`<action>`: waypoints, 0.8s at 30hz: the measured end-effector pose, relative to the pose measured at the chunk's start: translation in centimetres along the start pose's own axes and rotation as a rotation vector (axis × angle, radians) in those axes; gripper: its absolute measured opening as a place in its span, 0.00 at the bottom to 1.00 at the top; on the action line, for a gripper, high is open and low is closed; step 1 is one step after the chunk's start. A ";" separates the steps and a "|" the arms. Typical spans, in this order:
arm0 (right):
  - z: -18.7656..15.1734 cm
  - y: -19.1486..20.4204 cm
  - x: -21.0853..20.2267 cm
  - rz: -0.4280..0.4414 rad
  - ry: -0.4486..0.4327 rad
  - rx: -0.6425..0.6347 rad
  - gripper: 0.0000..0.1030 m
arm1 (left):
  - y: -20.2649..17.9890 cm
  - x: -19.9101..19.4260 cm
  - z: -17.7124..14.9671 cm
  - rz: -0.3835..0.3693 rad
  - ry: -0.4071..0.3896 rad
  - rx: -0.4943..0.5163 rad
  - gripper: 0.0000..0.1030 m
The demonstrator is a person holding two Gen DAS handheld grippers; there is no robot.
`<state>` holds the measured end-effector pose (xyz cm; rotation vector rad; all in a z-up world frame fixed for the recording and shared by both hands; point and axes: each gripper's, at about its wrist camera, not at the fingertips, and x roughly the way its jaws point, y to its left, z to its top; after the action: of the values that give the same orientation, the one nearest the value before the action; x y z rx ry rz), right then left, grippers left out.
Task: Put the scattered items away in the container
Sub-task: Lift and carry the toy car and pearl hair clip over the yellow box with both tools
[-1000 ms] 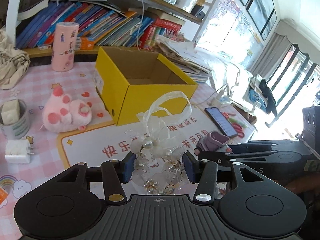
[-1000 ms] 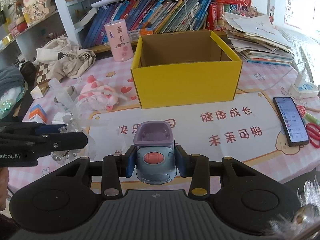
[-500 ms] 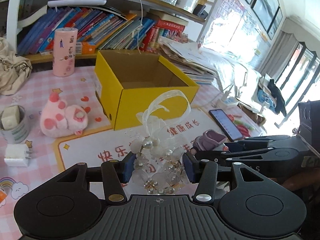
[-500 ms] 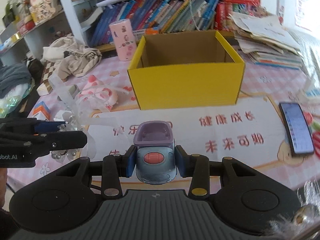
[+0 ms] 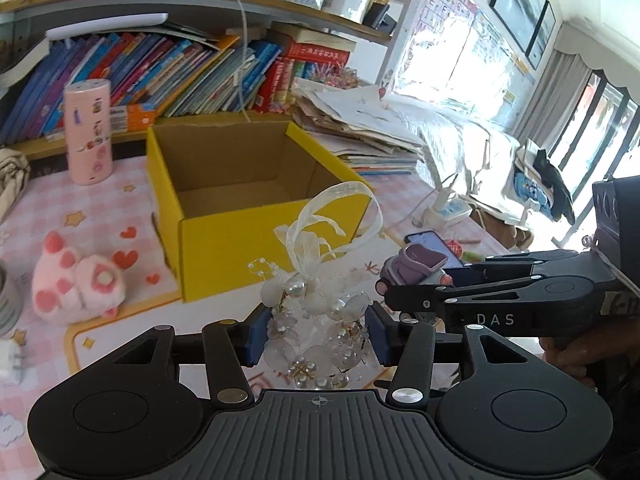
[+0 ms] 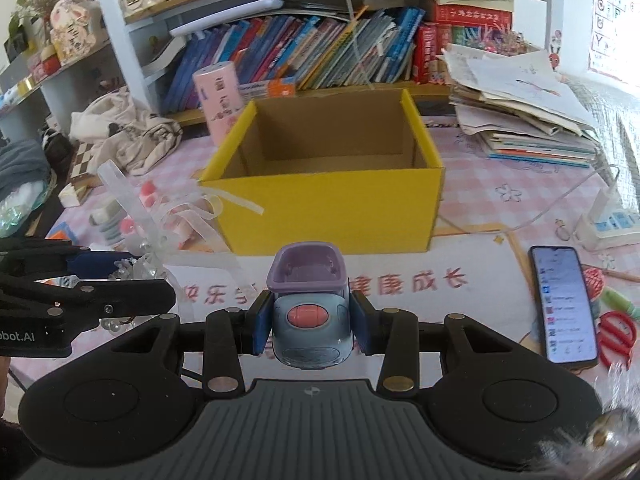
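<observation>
An open yellow cardboard box (image 5: 256,240) (image 6: 332,208) stands empty on the pink table. My left gripper (image 5: 314,334) is shut on a pearl and ribbon ornament (image 5: 320,312), held in front of the box's near corner; the ornament also shows at the left of the right wrist view (image 6: 160,224). My right gripper (image 6: 308,322) is shut on a blue and purple toy car (image 6: 310,312), held in front of the box's near wall; the car also shows in the left wrist view (image 5: 416,268).
A pink plush toy (image 5: 76,284) lies left of the box. A pink cylinder (image 5: 88,132) stands behind it by the bookshelf. A phone (image 6: 564,304), red scissors (image 6: 616,336) and a power strip (image 6: 612,220) lie to the right. Stacked papers (image 6: 520,112) sit far right.
Both grippers have moved forward toward the yellow box and risen a little, each still holding its item. The box now looks larger and closer in both views.
</observation>
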<state>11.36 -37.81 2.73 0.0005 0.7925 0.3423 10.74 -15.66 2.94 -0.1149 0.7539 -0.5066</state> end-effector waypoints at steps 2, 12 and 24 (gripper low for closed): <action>0.3 -0.9 0.0 -0.009 -0.009 0.000 0.37 | -0.5 0.7 0.5 -0.002 -0.007 0.007 0.48; 1.8 -5.4 0.0 -0.045 -0.046 -0.009 0.37 | -2.6 3.1 2.3 -0.020 -0.050 -0.005 0.48; 3.1 -9.0 0.5 -0.030 -0.085 -0.061 0.37 | -4.4 5.4 3.9 -0.025 -0.110 -0.035 0.48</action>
<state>16.59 -45.75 3.42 -0.0536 0.6967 0.3363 14.95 -22.37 3.63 -0.1833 0.6544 -0.5066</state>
